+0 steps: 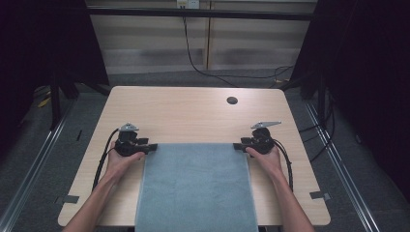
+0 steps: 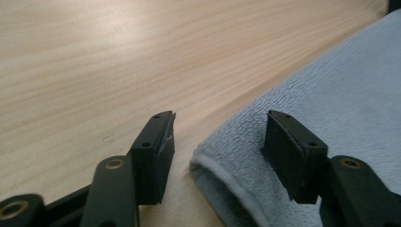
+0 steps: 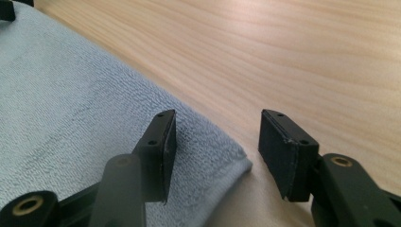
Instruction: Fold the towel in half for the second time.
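This looks like a lab or recording studio set up for data capture, not a home. A plain light wood-grain laminate table (image 1: pixel 193 113) with a round cable hole (image 1: pixel 232 100) stands on grey carpeted floor (image 1: pixel 43 159), flanked by black curtains (image 1: pixel 367 72) and dark metal frame posts (image 1: pixel 55 104). A black horizontal bar (image 1: pixel 203 13) crosses above, loose black cables (image 1: pixel 193 60) trail down the pale panelled back wall (image 1: pixel 150 38), and metal floor rails (image 1: pixel 338 159) run along both sides of the table.
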Tool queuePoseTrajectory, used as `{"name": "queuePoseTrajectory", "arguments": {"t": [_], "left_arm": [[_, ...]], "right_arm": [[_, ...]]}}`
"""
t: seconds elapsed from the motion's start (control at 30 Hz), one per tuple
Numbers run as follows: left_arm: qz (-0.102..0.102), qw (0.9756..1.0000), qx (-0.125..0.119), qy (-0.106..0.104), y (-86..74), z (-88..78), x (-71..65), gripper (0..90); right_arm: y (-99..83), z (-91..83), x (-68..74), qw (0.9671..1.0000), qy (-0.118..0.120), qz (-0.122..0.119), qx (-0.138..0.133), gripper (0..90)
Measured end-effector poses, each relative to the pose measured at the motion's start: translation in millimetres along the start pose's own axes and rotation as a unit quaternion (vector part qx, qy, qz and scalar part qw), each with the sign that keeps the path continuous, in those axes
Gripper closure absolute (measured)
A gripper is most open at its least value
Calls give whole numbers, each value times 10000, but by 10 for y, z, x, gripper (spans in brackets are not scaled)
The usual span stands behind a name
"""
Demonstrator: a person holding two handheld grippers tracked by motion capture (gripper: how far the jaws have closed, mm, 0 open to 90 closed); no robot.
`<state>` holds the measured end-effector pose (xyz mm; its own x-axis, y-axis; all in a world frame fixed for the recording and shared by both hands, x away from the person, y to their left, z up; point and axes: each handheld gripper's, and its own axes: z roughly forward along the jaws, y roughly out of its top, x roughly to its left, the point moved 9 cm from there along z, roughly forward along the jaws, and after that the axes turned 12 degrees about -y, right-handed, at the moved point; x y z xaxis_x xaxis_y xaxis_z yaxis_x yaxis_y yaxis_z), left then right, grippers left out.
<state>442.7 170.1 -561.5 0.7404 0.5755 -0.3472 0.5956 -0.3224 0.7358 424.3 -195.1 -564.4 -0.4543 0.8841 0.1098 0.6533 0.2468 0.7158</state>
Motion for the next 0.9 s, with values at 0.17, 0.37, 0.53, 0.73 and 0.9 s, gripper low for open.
{"name": "queuePoseTrajectory", "arguments": {"t": [0.17, 0.37, 0.53, 0.73, 0.9], "left_arm": [[101, 9999, 52, -86, -28, 41, -9, 590], [277, 9991, 141, -301, -52, 19, -98, 837], [231, 9990, -89, -363, 45, -70, -117, 846], [284, 9982, -384, -352, 270, -178, -136, 850], [369, 9970, -596, -335, 484, -246, -177, 853]], "right_arm": [[-40, 11, 36, 9999, -30, -115, 16, 616], [-57, -24, 98, 9998, 148, -108, 30, 833], [41, -122, 99, 9994, 266, 54, -211, 850], [247, -246, 76, 9982, 283, 131, -522, 851], [428, -341, 42, 9973, 218, 92, -697, 853]]}}
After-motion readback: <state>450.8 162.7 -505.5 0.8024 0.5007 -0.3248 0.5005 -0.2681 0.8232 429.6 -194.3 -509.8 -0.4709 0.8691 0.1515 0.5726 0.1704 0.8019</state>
